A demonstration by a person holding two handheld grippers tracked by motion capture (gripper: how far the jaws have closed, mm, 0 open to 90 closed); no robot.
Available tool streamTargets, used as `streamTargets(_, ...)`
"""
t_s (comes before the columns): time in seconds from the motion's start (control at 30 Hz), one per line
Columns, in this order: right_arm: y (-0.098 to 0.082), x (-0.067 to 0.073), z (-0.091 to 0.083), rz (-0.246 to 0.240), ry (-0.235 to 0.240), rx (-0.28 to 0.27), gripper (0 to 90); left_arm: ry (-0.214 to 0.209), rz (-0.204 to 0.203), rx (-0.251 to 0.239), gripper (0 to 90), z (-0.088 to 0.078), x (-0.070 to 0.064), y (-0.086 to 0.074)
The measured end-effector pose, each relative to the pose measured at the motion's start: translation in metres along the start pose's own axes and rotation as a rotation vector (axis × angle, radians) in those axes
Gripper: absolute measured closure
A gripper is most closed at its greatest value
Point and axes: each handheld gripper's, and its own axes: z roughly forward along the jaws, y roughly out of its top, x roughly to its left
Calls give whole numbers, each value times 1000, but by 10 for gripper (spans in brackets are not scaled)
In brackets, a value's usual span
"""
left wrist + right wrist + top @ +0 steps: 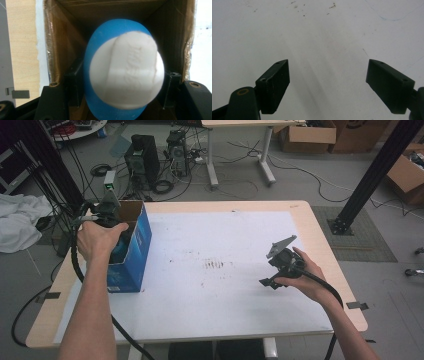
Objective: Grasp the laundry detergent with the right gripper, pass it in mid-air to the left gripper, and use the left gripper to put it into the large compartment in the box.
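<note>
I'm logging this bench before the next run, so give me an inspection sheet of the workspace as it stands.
Surface: white mat on a wooden table, stained with dark specks mid-mat.
Job's things: blue-and-white bottle held over the open blue box at the left edge.
Clutter: nothing seen.
Grippers: left tool shut on the bottle; right tool open above bare mat.
Cables: black cable trails from the left hand.
Surroundings: computer towers, cardboard boxes, loose floor wiring.

Cardboard box (62,37) matt, taped edges glossy; blue-white ball (125,72) smooth plastic; table (320,245) wood-look.
</note>
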Motion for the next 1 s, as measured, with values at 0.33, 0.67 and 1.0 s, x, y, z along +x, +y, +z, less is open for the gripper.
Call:
streamTargets(0.33, 2, 3, 2, -4, 4, 3, 191, -2, -1, -6, 375, 0, -1, -4)
streamTargets(0.67, -1, 2, 1, 4, -1, 9, 191, 2, 4, -7, 374, 0, -2, -5)
streamTargets(1.0, -1, 2, 3, 9, 2, 11, 190, -2, -1, -7, 370, 0, -1, -4)
